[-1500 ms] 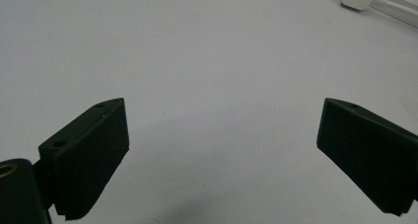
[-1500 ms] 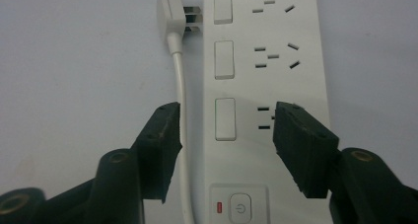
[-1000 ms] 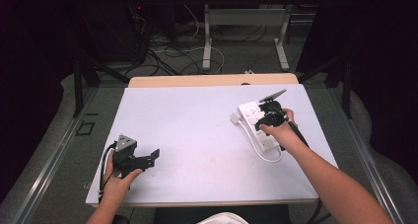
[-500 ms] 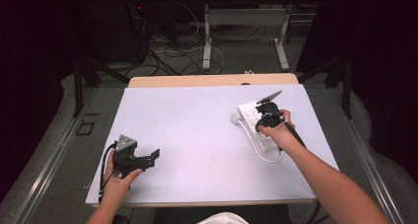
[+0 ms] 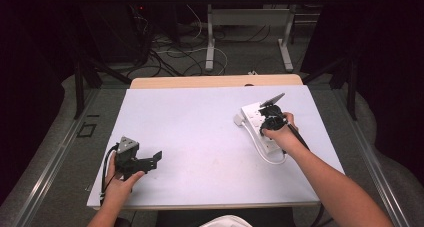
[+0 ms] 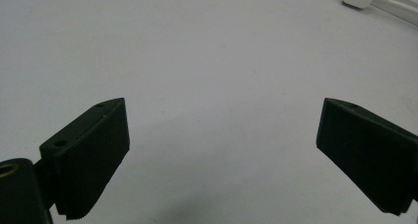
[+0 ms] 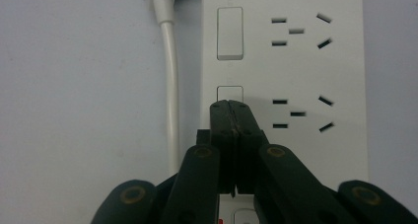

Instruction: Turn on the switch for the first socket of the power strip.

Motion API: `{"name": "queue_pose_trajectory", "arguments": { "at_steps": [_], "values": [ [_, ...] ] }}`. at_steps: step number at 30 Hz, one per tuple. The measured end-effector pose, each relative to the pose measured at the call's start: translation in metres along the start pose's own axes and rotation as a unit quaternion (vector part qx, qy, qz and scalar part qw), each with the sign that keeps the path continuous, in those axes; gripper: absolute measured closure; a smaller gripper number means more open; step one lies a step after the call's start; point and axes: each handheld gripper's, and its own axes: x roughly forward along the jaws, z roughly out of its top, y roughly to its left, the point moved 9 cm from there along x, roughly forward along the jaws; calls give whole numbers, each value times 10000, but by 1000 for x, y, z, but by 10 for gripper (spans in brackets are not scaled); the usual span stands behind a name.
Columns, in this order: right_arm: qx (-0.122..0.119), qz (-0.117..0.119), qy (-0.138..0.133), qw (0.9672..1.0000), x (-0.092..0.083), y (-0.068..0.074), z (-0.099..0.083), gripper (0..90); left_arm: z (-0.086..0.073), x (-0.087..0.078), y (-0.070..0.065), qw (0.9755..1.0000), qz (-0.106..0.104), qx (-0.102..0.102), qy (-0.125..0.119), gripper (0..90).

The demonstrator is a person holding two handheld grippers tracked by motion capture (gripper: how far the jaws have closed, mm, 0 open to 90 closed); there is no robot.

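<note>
power strip [image 7: 296, 76] lies flat on the right side of the white table [image 5: 200, 132], under the right gripper [image 7: 230, 105]. that gripper's jaws are pressed together with nothing between them, and their joined tip rests on, or just over, the lower of two rocker switches [image 7: 230, 91] on the strip's face (which of the two i cannot tell). the other switch [image 7: 230, 33] sits further up, each beside its own set of socket slots. the strip looks like stiff, smooth, light plastic, so it would likely slide under a sideways push; pressing straight down on a switch seems safer, and to lift it the long edges would be the place to grip. its white cord [image 7: 170, 86] runs alongside the strip, bendy and liable to drag or catch. in the high view the cord loops near the person's right hand [image 5: 280, 136]. the left gripper [image 6: 222, 150] is well apart at the table's left front, jaws spread wide over bare table, holding nothing. nothing stands between the two.
</note>
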Motion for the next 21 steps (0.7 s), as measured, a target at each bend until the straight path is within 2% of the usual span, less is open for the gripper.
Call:
{"name": "queue_pose_trajectory", "arguments": {
  "at_steps": [3, 8, 21],
  "values": [
    [57, 81, -21, 9999, 0, 0, 1, 900, 0, 0, 0, 10000, -1, 2, 2, 58],
    [-26, -5, -3, 10000, 0, 0, 0, 900, 0, 0, 0, 10000, -4, 19, 5, 58],
    [-37, -34, 1, 10000, 2, -1, -3, 899, 0, 0, -1, 10000, 2, 23, 0, 59]
  ]
}}
